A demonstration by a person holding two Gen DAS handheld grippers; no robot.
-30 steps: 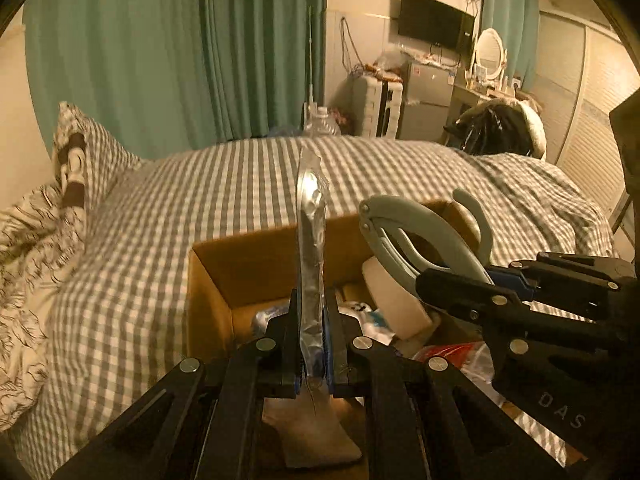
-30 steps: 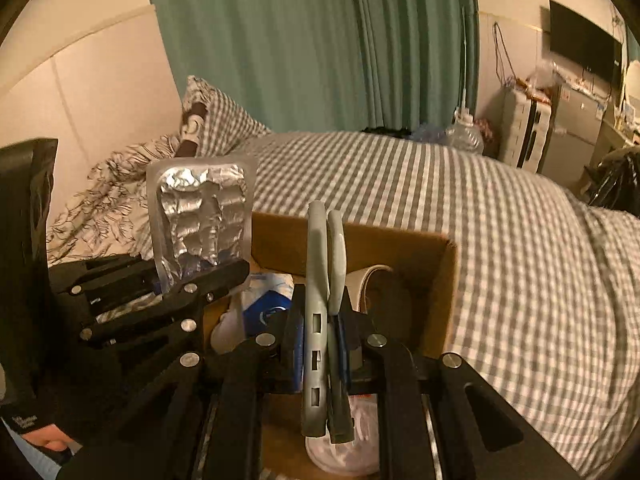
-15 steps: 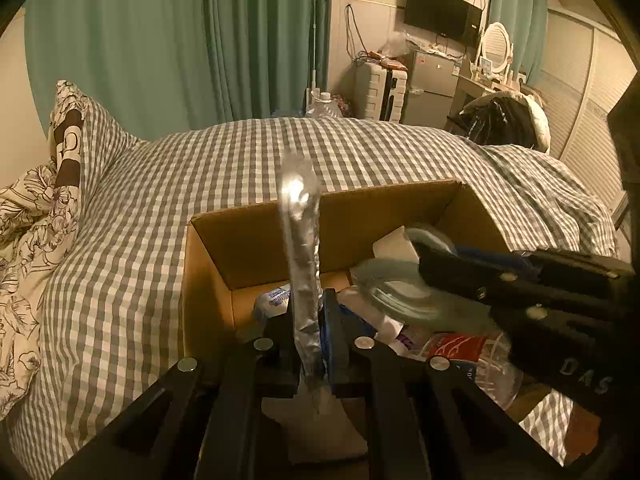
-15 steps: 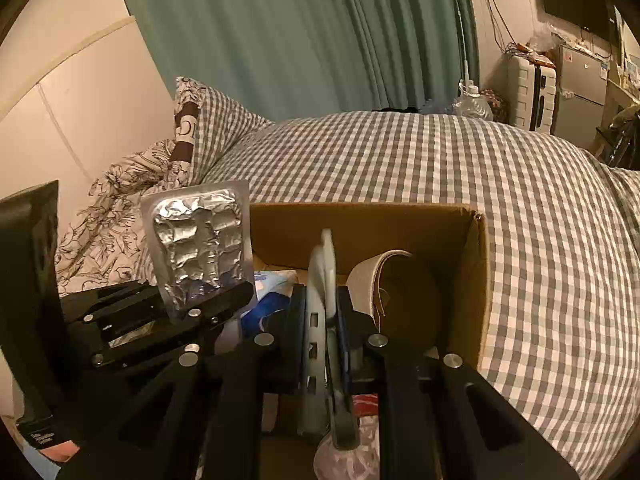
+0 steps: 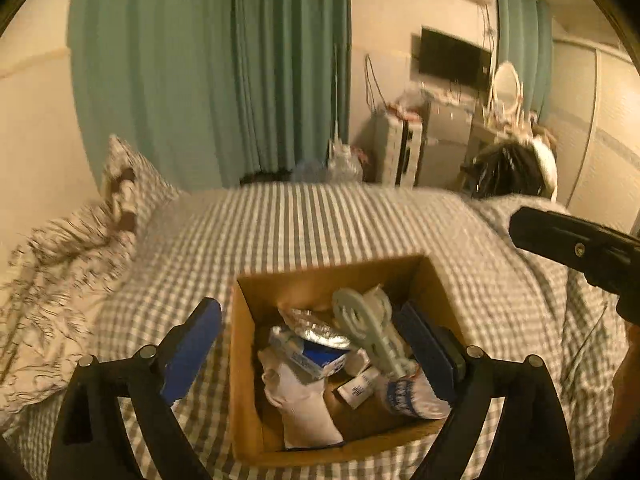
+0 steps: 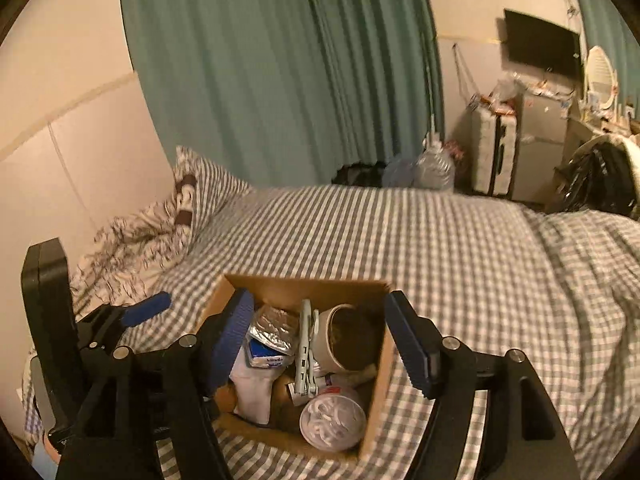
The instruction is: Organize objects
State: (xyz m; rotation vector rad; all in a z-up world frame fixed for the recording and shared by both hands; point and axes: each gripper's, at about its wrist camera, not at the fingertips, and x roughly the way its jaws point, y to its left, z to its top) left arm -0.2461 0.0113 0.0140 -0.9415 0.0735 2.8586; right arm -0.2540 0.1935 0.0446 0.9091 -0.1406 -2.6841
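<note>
A brown cardboard box sits on the checked bed, also seen in the right wrist view. Inside lie a silver foil blister pack, a grey-green plastic clip, a blue-and-white packet, a white bag and a roll of tape. My left gripper is open and empty above the box. My right gripper is open and empty above the box too. The right gripper's body shows at the right of the left wrist view.
The grey checked bedcover spreads around the box. Pillows lie at the left. Green curtains, a suitcase, a TV and a cluttered dresser stand beyond the bed.
Both grippers opened and lifted back. The blister pack left the left gripper and the plastic clip left the right gripper; both now lie in the box.
</note>
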